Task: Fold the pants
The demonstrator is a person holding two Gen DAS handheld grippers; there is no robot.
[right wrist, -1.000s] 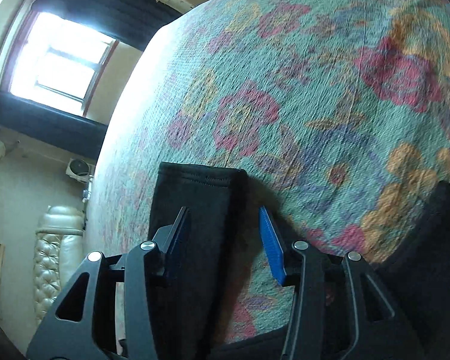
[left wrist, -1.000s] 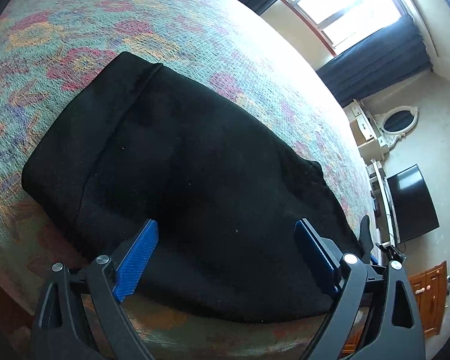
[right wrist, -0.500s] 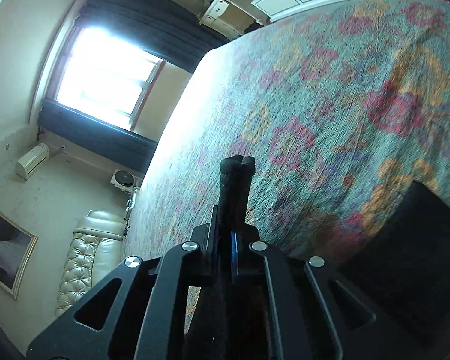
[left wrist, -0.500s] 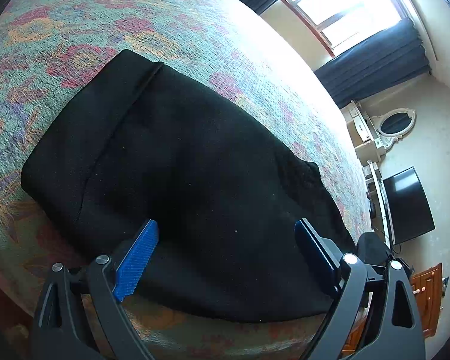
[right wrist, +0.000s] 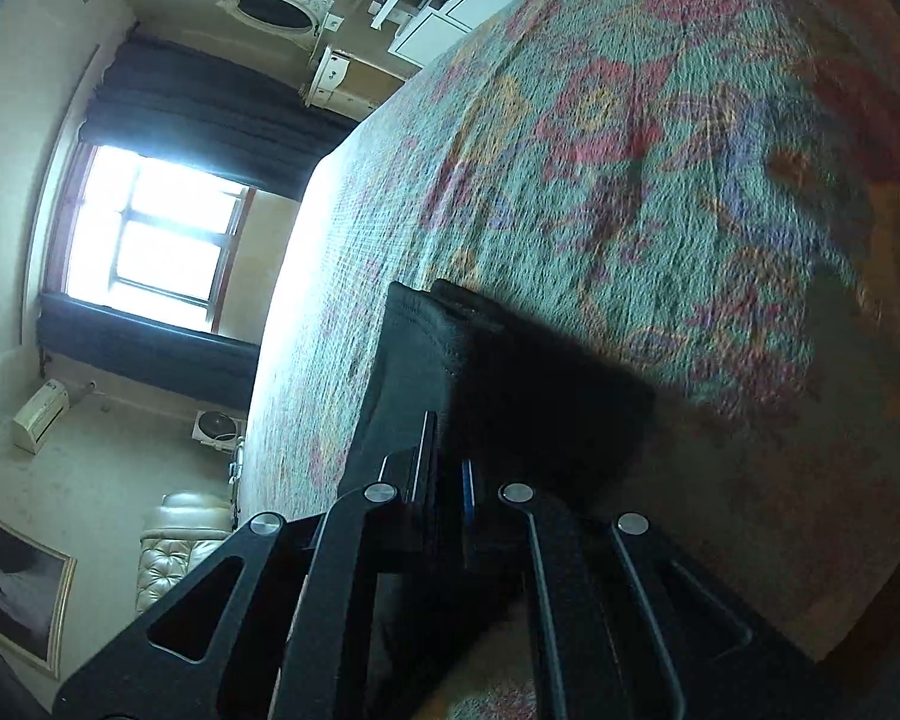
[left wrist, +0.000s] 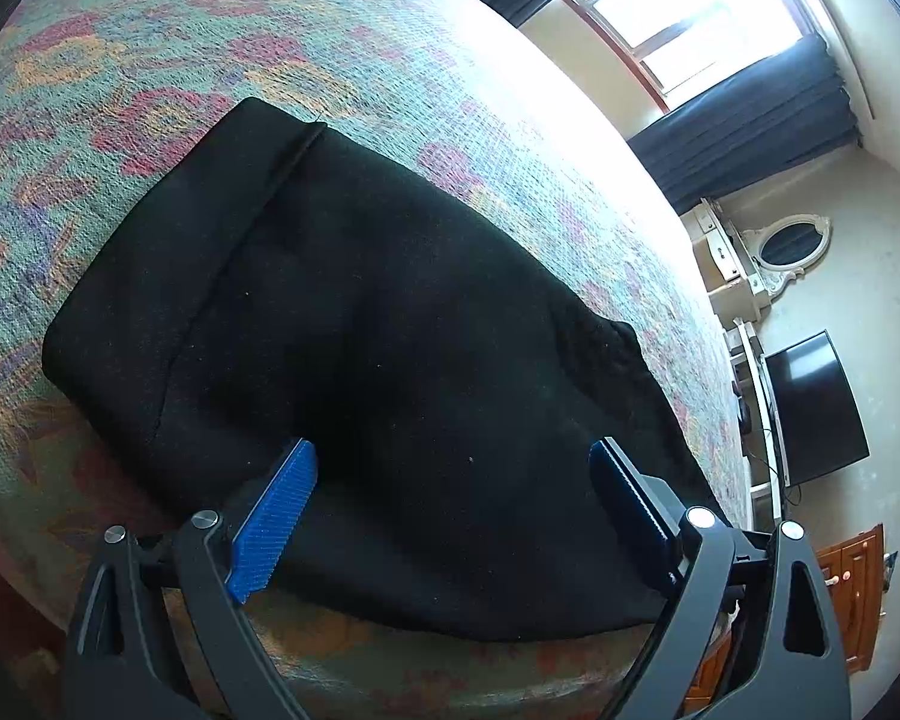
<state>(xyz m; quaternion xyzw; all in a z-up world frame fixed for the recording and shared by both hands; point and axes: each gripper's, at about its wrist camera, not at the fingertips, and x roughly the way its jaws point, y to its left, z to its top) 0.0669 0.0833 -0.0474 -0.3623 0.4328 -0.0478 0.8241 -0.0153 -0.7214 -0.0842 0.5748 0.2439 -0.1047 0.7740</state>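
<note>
- Across most of both frames spreads the floral bedspread (left wrist: pixel 150 90), teal with red and orange blooms, bulging under the fisheye.
- At the centre of the left wrist view lie the black pants (left wrist: pixel 360 360), flat on the bedspread, with the waistband toward the upper left of the frame.
- Only the left wrist view shows the dark television (left wrist: pixel 816 408) at the right edge; only the right wrist view shows the tufted cream sofa (right wrist: pixel 174 540) and a framed picture (right wrist: pixel 18 594) at lower left.
- Both views catch the bright window (right wrist: pixel 156 228) and the oval mirror (left wrist: pixel 792 246).
- At the bottom of the left wrist view, the left gripper (left wrist: pixel 456 510) stands spread wide over the pants, holding nothing.
- At lower centre of the right wrist view, the right gripper (right wrist: pixel 447 480) is clamped on a hemmed pant leg (right wrist: pixel 420 348), raised off the bedspread.
- No writing is legible.
</note>
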